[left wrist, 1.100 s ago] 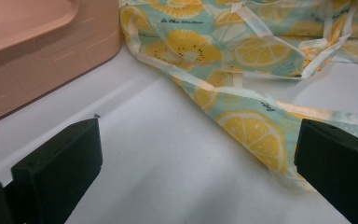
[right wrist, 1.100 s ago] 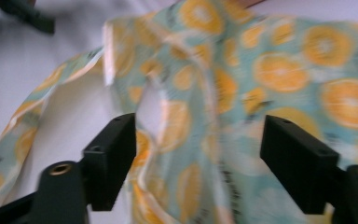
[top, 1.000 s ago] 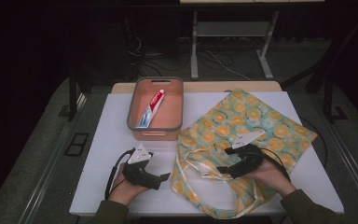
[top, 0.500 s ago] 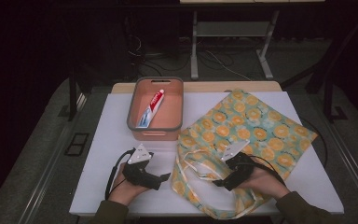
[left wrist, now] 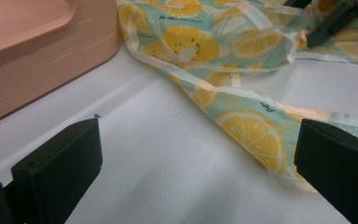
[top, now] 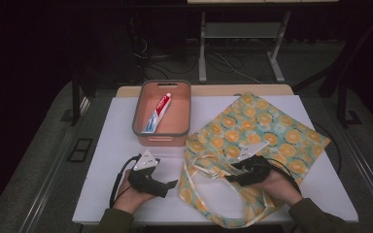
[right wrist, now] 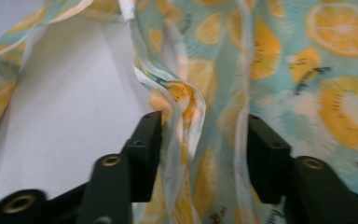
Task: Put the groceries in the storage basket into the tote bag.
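A teal tote bag (top: 264, 138) printed with lemon slices lies flat on the white table (top: 111, 145), its pale handles (top: 201, 165) bunched at the near left. My right gripper (top: 230, 176) rests on the bag near its mouth. Its jaws stand open around a raised fold of the bag's rim (right wrist: 186, 109), which runs between them (right wrist: 200, 149). My left gripper (top: 171, 183) lies on the table just left of the bag. It is wide open (left wrist: 196, 163) with bare table and the bag's edge (left wrist: 247, 126) ahead.
A pink bin (top: 141, 127) stands at the table's back left, and its wall (left wrist: 37, 65) is close in the left gripper view. In it lies a toothpaste tube (top: 156, 112). The right gripper's black tip (left wrist: 333, 21) shows far off on the bag. Dark floor and a desk frame lie beyond the table.
My right gripper has slid left and nearer across the bag to the fold by its mouth. The left gripper has stayed where it was.
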`<state>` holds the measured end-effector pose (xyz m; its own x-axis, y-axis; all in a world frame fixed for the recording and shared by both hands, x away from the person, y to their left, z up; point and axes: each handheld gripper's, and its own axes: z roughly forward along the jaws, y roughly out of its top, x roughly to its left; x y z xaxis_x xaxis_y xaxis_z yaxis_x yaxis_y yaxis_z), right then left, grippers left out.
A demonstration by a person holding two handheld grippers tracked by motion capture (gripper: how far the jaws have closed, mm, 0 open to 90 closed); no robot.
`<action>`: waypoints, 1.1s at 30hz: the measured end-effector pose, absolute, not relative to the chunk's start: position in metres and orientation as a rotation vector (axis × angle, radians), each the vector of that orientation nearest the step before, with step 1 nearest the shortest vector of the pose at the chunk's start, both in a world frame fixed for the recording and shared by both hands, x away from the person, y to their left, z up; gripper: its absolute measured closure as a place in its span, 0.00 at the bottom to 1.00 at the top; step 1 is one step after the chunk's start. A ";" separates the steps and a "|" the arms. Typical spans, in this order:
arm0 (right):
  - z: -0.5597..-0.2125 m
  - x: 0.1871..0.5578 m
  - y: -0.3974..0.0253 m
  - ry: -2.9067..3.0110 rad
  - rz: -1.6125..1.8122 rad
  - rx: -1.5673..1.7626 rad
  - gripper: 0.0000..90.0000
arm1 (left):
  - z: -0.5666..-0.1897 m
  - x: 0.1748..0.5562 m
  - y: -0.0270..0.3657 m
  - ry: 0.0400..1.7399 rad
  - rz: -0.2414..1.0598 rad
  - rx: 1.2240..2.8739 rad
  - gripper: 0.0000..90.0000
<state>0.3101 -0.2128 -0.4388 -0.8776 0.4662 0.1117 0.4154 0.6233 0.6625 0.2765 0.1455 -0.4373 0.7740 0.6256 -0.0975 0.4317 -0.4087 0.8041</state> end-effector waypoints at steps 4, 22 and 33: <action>-0.443 0.317 -0.219 2.752 1.087 0.806 0.70 | -0.437 0.276 0.145 0.788 0.273 2.065 0.00; -0.424 0.330 -0.240 2.606 1.162 0.872 0.97 | -0.438 0.277 0.144 0.784 0.272 2.068 0.00; -0.390 0.363 -0.273 2.355 1.358 1.019 0.98 | -0.438 0.277 0.145 0.780 0.269 2.067 0.00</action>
<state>0.3632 -0.2732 -0.3895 -0.7290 0.6716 0.1321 0.4508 0.3258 0.8311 0.2767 0.1452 -0.4376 0.7787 0.6198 -0.0976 0.4281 -0.4110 0.8048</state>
